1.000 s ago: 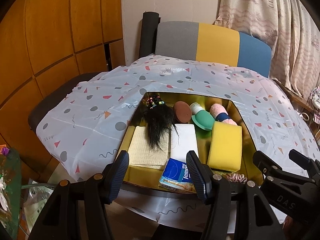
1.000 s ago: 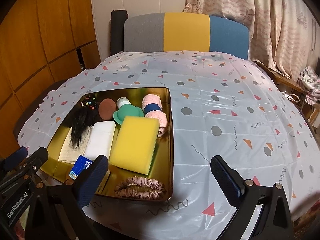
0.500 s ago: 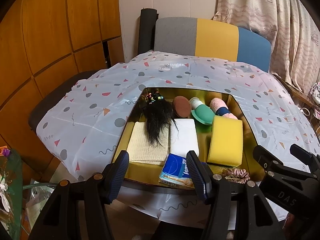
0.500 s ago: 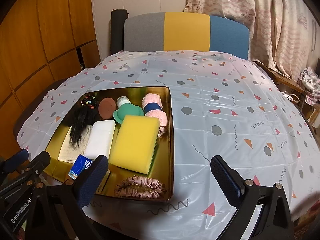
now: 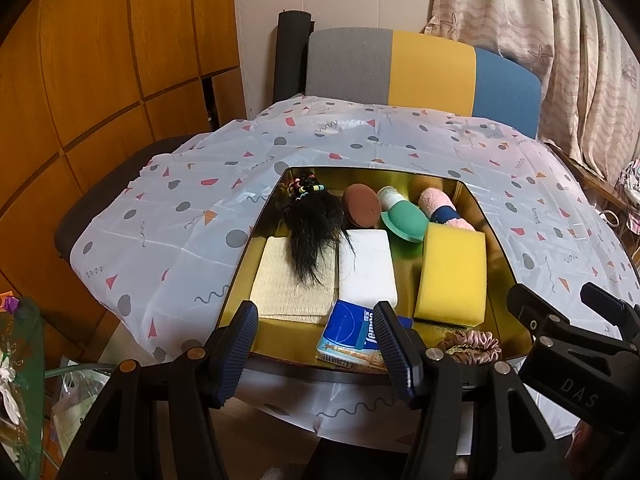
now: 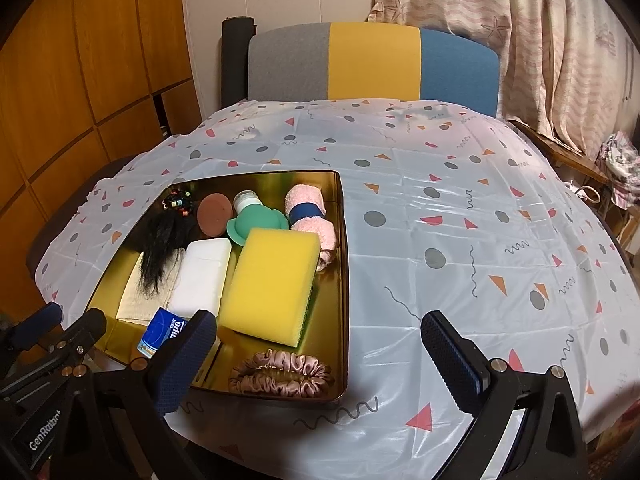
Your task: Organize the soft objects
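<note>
Your soft things all lay inside the gold tray (image 6: 343,280), in the lower left of the right wrist frame: the yellow sponge (image 6: 270,284), the white pad (image 6: 202,276), the beige cloth (image 5: 294,284), the black hairpiece (image 6: 160,248), the rolled pink towel (image 6: 310,216), the pink scrunchie (image 6: 280,374) and the blue tissue pack (image 5: 350,336). Nothing soft lay on the desk cloth (image 6: 460,220) outside it.

You held the left claw (image 5: 316,348) half open and empty, low in its frame above the tissue pack. You held the right claw (image 6: 320,360) wide and empty. This arrangement fitted a tray just filled or a tray about to be sorted. For any grasp there, you should have squeezed gently and from above.

Compared with one second before, both claws had pulled back slightly, so the tray looked farther and the scrunchie became visible in the left view; nothing in the tray had shifted.
</note>
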Available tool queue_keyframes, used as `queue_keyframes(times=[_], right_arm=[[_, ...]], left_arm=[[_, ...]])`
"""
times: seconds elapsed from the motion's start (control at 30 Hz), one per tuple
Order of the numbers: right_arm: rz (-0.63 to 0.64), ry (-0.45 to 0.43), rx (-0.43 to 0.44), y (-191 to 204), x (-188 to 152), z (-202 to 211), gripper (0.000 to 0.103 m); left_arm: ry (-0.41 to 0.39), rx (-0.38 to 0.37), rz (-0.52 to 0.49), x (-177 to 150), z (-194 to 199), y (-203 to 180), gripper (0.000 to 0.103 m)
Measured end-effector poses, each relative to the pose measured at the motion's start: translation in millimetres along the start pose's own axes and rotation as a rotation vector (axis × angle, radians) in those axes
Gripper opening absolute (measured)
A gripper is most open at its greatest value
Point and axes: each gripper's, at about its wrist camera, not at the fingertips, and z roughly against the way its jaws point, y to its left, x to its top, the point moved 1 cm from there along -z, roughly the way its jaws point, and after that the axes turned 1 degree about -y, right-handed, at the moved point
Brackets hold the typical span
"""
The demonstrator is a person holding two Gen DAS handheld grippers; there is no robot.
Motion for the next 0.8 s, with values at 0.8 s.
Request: queue_keyframes(times=[0.8], right_arm=[[-0.005,0.009,0.009,2.7,-1.9,-3.0,0.103]], left_arm=[[0.028,0.0,-0.008,-1.3,-5.7,-0.2,0.06]])
